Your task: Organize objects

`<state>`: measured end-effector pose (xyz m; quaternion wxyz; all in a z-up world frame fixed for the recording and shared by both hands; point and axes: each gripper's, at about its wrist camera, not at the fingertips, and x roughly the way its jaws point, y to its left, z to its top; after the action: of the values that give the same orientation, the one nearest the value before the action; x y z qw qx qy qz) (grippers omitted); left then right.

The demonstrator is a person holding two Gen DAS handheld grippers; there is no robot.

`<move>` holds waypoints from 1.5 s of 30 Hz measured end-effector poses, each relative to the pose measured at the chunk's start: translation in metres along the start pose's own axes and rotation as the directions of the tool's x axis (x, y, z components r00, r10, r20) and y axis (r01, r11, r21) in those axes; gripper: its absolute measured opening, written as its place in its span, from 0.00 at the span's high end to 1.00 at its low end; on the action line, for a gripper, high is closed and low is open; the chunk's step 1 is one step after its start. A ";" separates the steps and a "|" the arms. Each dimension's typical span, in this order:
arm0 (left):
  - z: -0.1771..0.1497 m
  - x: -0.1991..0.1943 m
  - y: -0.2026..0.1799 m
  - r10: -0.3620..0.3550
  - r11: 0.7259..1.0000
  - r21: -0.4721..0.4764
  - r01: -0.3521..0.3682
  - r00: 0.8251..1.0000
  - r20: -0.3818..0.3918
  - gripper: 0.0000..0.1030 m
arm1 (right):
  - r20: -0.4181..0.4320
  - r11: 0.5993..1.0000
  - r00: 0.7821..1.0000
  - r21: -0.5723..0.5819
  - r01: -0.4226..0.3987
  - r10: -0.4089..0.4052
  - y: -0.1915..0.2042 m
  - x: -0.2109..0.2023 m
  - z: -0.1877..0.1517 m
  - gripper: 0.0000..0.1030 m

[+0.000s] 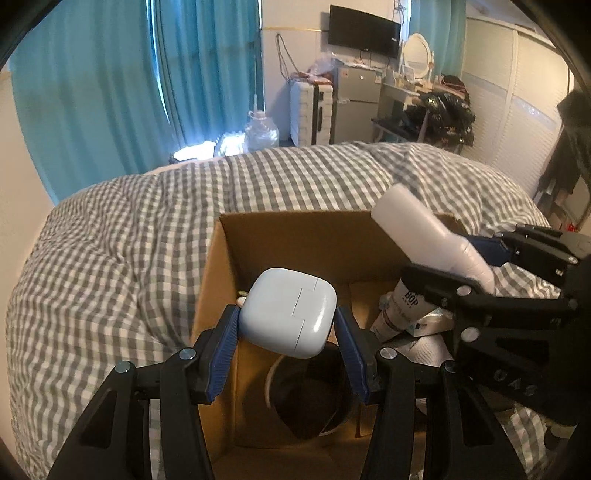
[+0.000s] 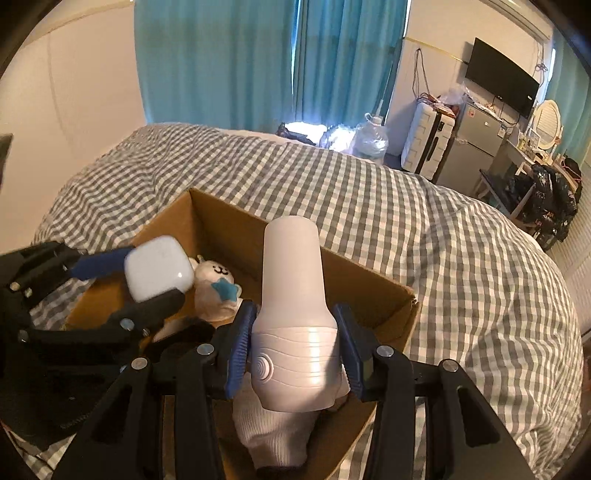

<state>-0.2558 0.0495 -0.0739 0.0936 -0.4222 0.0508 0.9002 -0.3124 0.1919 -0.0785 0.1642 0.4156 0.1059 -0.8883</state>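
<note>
Left gripper (image 1: 288,325) clamping glossy white rounded-square plastic case (image 1: 290,312) btwn blue ribbed pads, holding it over open brown cardboard box (image 1: 295,236) at centre of left wrist frame. Right gripper (image 2: 295,343) squeezing white plastic bottle w/ ribbed lower body (image 2: 291,295), jaws tight on both sides, tall cap pointing toward top of frame, centre of right wrist frame, above box's near-right corner. Sitting inside box: dark round container (image 1: 310,398) at lower centre, white tube w/ black lettering (image 1: 397,310) at right, cream plush toy w/ blue star (image 2: 218,288) left of centre, white knitted cloth (image 2: 273,432) under bottle. Box resting on grey-and-white checked bedspread (image 1: 122,243). Teal curtains (image 1: 103,85) hanging across upper left; black wall TV (image 1: 364,31) at upper right.
</note>
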 end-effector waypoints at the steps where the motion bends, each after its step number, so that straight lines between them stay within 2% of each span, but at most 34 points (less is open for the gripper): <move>1: 0.000 0.004 0.000 -0.004 1.000 0.000 0.004 1.000 -0.009 0.48 | -0.001 1.000 1.000 0.010 -0.013 0.013 0.000 -0.001 0.000 0.58; 6: -0.005 0.008 -0.001 -0.017 1.000 -0.004 0.017 0.999 -0.026 0.45 | 0.008 0.998 0.999 0.038 -0.045 0.045 -0.005 -0.003 0.000 0.56; 7: -0.004 0.006 -0.002 -0.019 1.000 -0.004 0.019 1.000 -0.023 0.40 | 0.015 0.998 0.999 0.043 -0.046 0.046 -0.006 -0.006 -0.001 0.48; 8: -0.004 0.003 -0.003 -0.020 1.000 -0.005 0.020 1.000 -0.016 0.36 | 0.027 0.998 0.999 0.050 -0.046 0.045 -0.008 -0.011 -0.001 0.44; 9: -0.004 -0.002 -0.004 -0.017 1.000 -0.004 0.017 1.000 -0.003 0.28 | 0.041 0.997 0.998 0.057 -0.044 0.042 -0.009 -0.016 -0.001 0.42; 10: -0.003 -0.007 -0.005 -0.012 1.000 -0.003 0.012 1.000 0.009 0.24 | 0.053 0.997 0.998 0.062 -0.042 0.039 -0.011 -0.023 0.001 0.42; 16: 0.007 -0.039 -0.007 0.012 1.000 -0.004 -0.012 0.999 0.042 0.23 | 0.083 0.999 0.996 0.053 0.002 -0.007 -0.008 -0.061 0.006 0.42; 21: 0.013 -0.084 -0.012 0.031 1.000 -0.007 -0.031 0.995 0.097 0.23 | 0.109 0.997 0.993 0.072 0.026 -0.034 -0.009 -0.106 0.005 0.42; 26: 0.020 -0.141 -0.016 0.045 0.999 -0.013 -0.043 0.984 0.170 0.22 | 0.152 0.996 0.986 0.073 0.056 -0.066 -0.002 -0.162 0.004 0.42; 29: 0.020 -0.171 -0.017 0.048 0.999 -0.018 -0.045 0.976 0.213 0.11 | 0.172 0.996 0.983 0.072 0.056 -0.067 0.007 -0.194 0.001 0.38; 34: 0.017 -0.226 -0.018 0.066 0.998 -0.023 -0.062 0.955 0.289 0.05 | 0.211 0.995 0.973 0.058 0.085 -0.095 0.022 -0.241 -0.005 0.31; 36: 0.015 -0.239 -0.018 0.073 0.997 -0.027 -0.068 0.951 0.300 0.05 | 0.237 0.994 0.966 0.058 0.093 -0.104 0.028 -0.261 -0.007 0.29; 40: 0.008 -0.263 -0.017 0.081 0.997 -0.038 -0.072 0.945 0.318 0.03 | 0.290 0.994 0.951 0.063 0.095 -0.109 0.036 -0.297 -0.017 0.18; 45: -0.008 -0.286 -0.020 0.097 0.995 -0.029 -0.093 0.930 0.354 0.02 | 0.327 0.991 0.937 0.091 0.099 -0.123 0.037 -0.321 -0.029 0.12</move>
<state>-0.0669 0.0321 0.1406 0.0551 -0.2504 0.0480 0.9654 -0.0854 0.2319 0.1495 0.1140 0.2591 0.0673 -0.9567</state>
